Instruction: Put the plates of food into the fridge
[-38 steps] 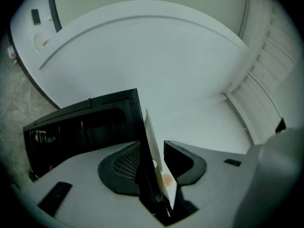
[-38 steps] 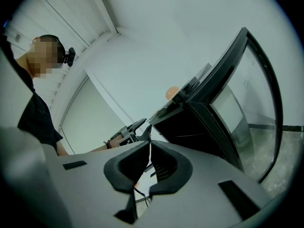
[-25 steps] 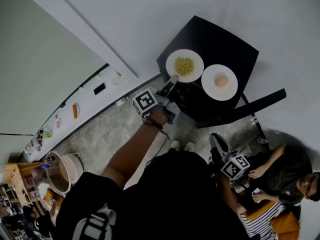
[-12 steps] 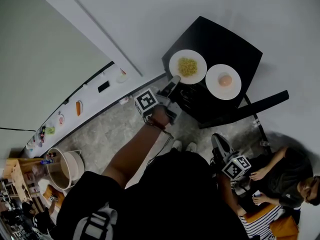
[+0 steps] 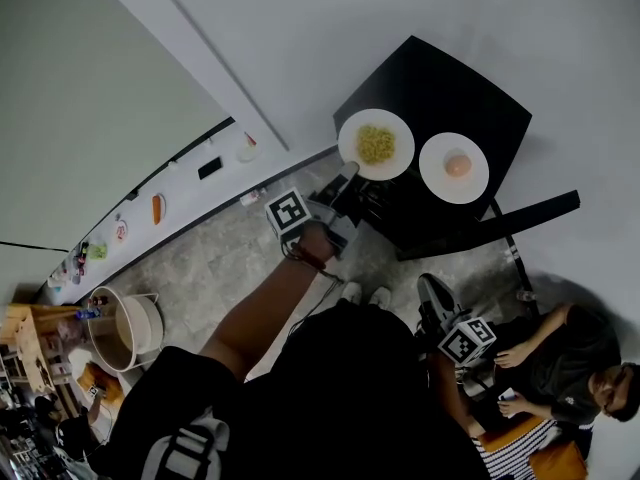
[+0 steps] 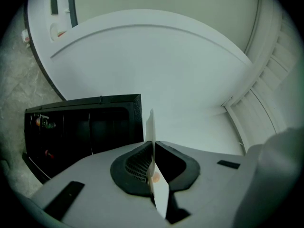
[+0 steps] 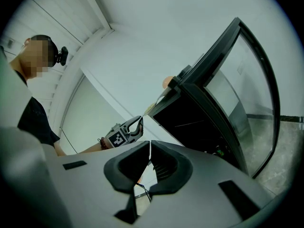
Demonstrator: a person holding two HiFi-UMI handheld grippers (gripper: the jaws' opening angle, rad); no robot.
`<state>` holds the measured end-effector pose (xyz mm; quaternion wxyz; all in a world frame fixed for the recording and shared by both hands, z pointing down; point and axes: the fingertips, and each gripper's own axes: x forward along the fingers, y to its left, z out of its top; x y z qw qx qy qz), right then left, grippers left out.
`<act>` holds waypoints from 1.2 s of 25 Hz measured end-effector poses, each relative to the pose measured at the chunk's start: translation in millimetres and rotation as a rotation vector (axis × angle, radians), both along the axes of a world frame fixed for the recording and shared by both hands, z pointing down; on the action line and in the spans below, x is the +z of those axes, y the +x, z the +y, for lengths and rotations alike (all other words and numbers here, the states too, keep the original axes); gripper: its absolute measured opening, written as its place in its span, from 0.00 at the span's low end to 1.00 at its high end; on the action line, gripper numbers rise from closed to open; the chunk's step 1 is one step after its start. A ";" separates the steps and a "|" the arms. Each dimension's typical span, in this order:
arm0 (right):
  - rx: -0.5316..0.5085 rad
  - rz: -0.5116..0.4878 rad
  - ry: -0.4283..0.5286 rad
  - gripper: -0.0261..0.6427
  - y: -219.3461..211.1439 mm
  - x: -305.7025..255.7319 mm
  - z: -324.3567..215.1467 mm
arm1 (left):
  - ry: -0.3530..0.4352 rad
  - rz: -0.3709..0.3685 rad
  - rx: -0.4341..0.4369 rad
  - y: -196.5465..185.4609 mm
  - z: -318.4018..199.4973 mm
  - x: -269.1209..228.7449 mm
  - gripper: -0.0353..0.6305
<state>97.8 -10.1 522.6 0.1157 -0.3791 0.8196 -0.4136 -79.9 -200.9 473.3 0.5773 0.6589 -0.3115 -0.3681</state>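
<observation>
Fridge [image 5: 440, 78] has its door [image 5: 520, 213] open and both plates on its top. I'd lift the plate of yellow food [image 5: 352, 128] level, clear of the other plate [image 5: 470, 186] just beside it, then bring it round into the open front without tilting. My left gripper [image 5: 348, 175] has just been closing and is narrow, clamped on that plate's near rim. My right gripper [image 7: 150, 151] hangs low by my side, jaws almost together, nothing between them.
</observation>
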 end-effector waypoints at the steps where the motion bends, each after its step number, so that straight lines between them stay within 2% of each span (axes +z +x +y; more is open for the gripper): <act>1: -0.003 -0.001 -0.003 0.08 -1.4 0.7 1.0 | -0.003 0.006 -0.001 -2.2 3.4 1.5 0.11; 8: -0.028 -0.002 -0.019 0.08 -11.6 4.6 5.9 | -0.014 0.061 -0.023 -20.5 24.6 7.9 0.11; 16: -0.049 -0.005 -0.024 0.08 -19.1 3.1 12.8 | 0.001 0.058 -0.027 -34.9 51.3 10.3 0.11; 30: -0.058 -0.020 -0.039 0.08 -23.2 8.6 -0.1 | -0.016 0.068 -0.034 -43.4 66.8 38.9 0.11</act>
